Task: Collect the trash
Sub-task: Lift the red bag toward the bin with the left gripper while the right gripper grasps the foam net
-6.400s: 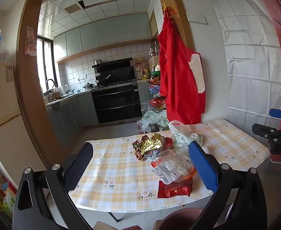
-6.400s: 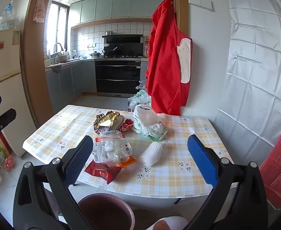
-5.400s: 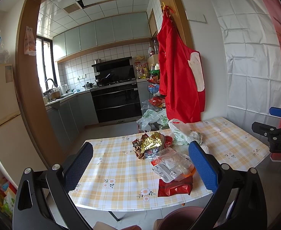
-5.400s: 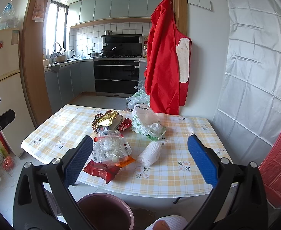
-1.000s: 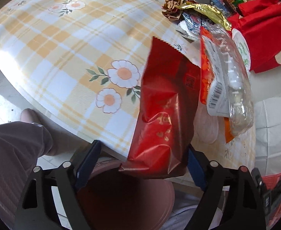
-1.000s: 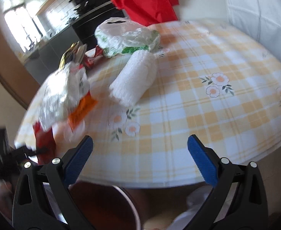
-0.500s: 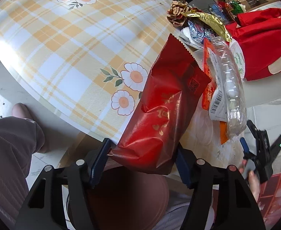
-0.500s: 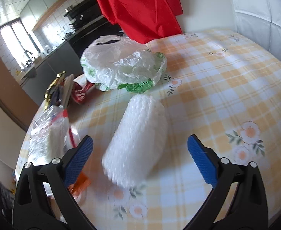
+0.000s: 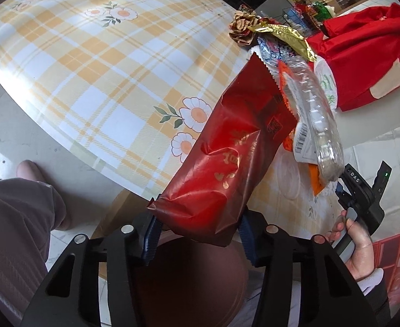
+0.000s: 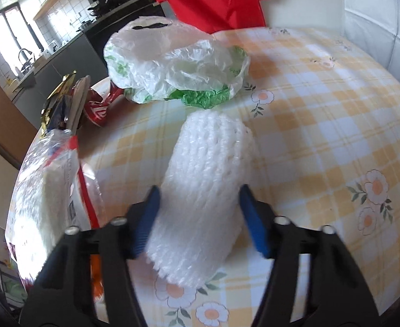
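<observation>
A red snack bag [image 9: 227, 158] hangs over the edge of the checked table [image 9: 91, 54], above a brown bin [image 9: 189, 286]. My left gripper [image 9: 198, 231] is closing on the bag's lower end, and both blue pads touch its sides. In the right wrist view a white foam net sleeve [image 10: 208, 179] lies on the table [image 10: 336, 114]. My right gripper [image 10: 200, 218] is closing around its near end, with the pads against both sides. A clear plastic tray [image 9: 317, 114] lies beside the red bag.
A gold wrapper [image 9: 281, 35] and a white-and-green plastic bag [image 10: 178, 70] lie farther back on the table. The clear tray [image 10: 44, 190] sits left of the foam sleeve. A red garment [image 9: 363, 54] hangs behind. A person's leg [image 9: 14, 231] stands left of the bin.
The left jaws have narrowed onto the red bag's lower end. The right gripper has moved in over the table to the foam sleeve, and its wide jaws have come in around it.
</observation>
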Demonstrator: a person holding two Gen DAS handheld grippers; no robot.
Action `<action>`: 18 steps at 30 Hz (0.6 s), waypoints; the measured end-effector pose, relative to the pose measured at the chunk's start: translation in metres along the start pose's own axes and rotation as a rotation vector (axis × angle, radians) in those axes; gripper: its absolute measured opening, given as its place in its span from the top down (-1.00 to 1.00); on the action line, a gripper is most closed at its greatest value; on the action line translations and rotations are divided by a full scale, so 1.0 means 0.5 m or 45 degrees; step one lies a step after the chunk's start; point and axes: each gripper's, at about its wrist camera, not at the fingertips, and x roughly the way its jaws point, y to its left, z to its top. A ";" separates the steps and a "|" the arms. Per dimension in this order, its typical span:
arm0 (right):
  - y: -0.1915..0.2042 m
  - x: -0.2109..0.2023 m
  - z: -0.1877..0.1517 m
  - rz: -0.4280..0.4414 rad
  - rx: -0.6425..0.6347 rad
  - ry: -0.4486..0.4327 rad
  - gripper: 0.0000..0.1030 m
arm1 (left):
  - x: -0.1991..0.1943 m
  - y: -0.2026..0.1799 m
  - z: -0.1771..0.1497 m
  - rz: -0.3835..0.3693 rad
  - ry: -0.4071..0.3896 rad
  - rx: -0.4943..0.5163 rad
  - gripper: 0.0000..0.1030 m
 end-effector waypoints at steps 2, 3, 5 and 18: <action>-0.004 -0.018 -0.010 0.032 0.021 -0.016 0.16 | -0.006 -0.001 -0.005 -0.004 -0.007 0.018 0.13; -0.008 -0.032 -0.017 0.056 0.037 -0.039 0.18 | -0.011 -0.001 -0.008 -0.009 -0.012 0.032 0.14; -0.015 -0.065 -0.038 0.079 0.064 -0.086 0.18 | -0.020 -0.002 -0.015 -0.021 -0.022 0.053 0.15; -0.031 -0.258 -0.200 0.151 0.198 -0.274 0.18 | -0.070 -0.006 -0.065 -0.042 -0.059 0.137 0.19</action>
